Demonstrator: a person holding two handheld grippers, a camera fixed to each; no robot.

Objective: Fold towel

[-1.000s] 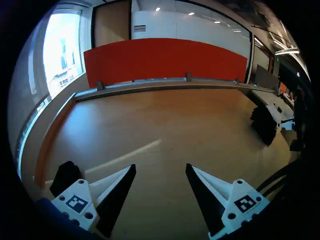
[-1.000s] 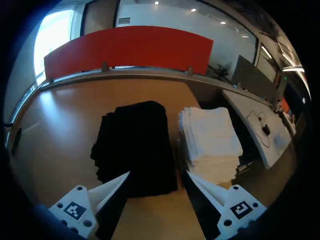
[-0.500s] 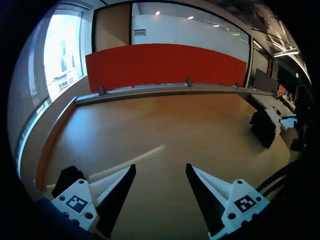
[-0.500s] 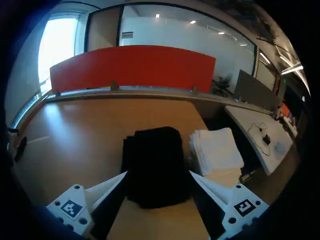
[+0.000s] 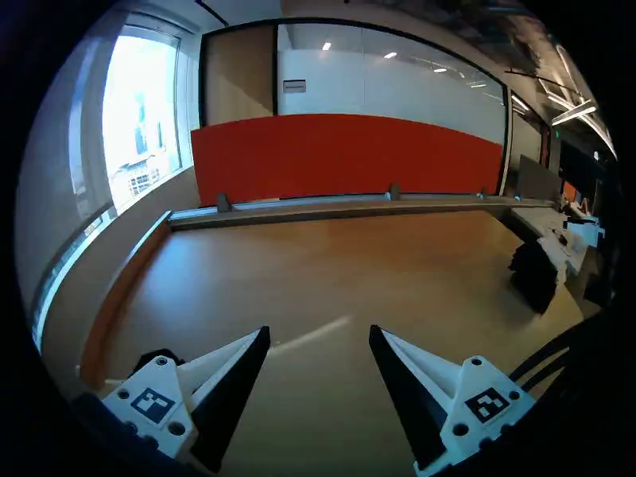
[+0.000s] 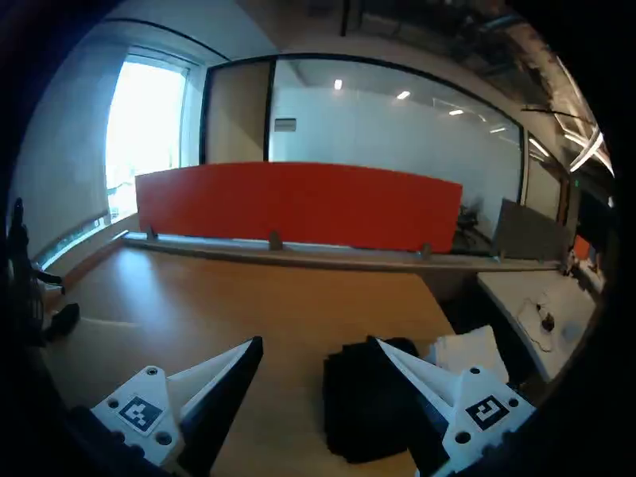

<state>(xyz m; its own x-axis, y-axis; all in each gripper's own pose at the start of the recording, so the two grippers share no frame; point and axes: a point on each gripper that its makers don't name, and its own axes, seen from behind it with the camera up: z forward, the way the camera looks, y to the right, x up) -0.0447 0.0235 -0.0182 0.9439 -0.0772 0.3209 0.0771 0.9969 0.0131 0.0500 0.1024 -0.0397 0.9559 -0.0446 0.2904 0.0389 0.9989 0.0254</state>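
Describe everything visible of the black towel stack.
The black towel stack is a pile of dark, matte cloth folded into a roughly rectangular block with soft, uneven edges. It lies flat on the wooden table near its edge, close beside a white towel stack; whether they touch cannot be told. One finger of the open right gripper covers its right side in the right gripper view; nothing visibly grips it.

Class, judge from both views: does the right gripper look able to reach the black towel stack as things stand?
Probably yes. The right gripper is open, and the black towel stack lies close ahead on the table, partly behind its right finger, with nothing on top or in between.
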